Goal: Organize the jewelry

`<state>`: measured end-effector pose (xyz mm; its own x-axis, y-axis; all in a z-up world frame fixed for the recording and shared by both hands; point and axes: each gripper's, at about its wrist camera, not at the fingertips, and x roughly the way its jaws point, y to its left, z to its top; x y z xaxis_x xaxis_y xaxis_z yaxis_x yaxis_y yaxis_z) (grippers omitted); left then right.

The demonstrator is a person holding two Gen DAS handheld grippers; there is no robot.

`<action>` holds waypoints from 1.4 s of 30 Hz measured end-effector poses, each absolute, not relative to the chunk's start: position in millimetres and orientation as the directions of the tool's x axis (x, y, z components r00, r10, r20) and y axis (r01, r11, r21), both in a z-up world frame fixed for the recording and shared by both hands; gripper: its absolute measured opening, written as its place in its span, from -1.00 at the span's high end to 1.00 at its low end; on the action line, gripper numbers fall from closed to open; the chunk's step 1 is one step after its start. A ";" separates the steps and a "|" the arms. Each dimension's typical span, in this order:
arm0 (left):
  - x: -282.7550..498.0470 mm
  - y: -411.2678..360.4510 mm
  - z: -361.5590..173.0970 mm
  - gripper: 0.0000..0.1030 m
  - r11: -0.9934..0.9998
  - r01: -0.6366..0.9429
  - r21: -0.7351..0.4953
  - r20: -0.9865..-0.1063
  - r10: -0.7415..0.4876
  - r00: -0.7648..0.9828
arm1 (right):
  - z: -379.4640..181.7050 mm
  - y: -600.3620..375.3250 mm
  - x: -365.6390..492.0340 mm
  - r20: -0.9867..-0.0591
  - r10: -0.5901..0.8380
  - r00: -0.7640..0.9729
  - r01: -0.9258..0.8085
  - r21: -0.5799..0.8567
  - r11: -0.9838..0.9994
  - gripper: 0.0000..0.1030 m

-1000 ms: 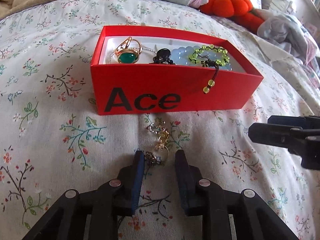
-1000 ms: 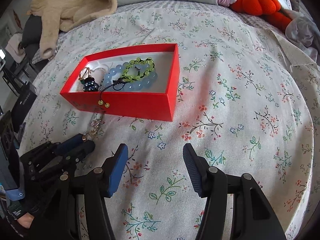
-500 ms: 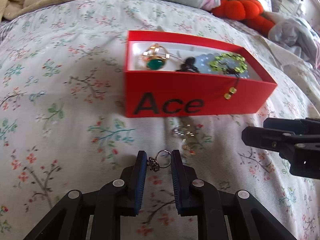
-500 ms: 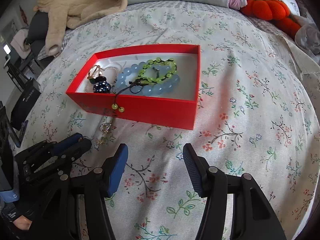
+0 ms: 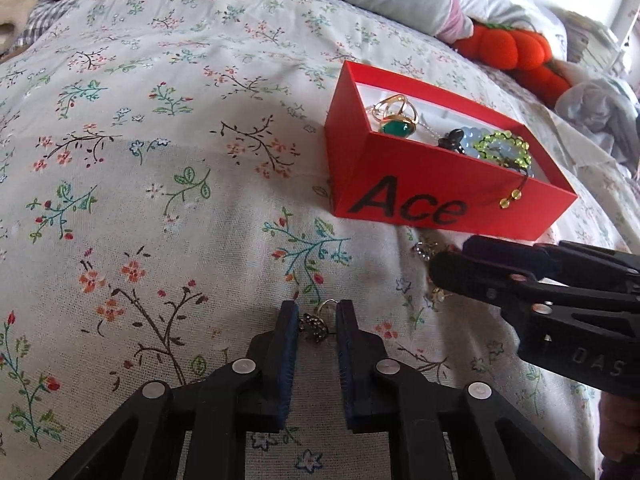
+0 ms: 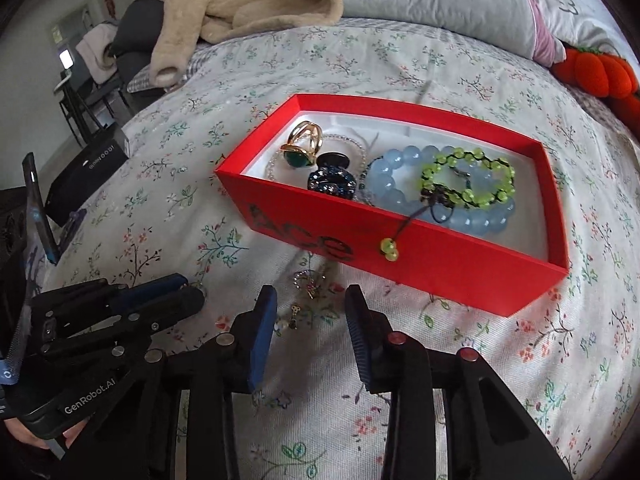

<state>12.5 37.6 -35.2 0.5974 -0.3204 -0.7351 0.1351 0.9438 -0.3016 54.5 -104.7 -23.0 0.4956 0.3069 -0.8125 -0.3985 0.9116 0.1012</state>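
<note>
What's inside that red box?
The red box holds a green-stone ring, dark clip, blue bead bracelet and green bracelet on top. Anything beneath stays hidden.

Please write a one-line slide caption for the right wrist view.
Open right hand-held gripper hovers over loose jewelry beside the red box on the floral bedspread.

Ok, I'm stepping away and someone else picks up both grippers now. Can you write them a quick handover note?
Left hand-held gripper: shut on a small ring, lifted over the bedspread, left of the red box.
Right hand-held gripper: open, empty, hovering over the loose charm jewelry lying in front of the box.
Done: green-stone ring, dark clip, blue bead bracelet and green bead bracelet are in the box.
Left: drop the ring in, then pick up the loose jewelry.
</note>
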 end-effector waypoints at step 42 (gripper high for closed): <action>8.6 38.8 -29.4 0.79 0.925 0.159 -0.344 -0.735 -0.371 0.567 | -16.8 -109.9 40.6 -0.816 0.304 0.491 -0.461 0.053 0.886 0.03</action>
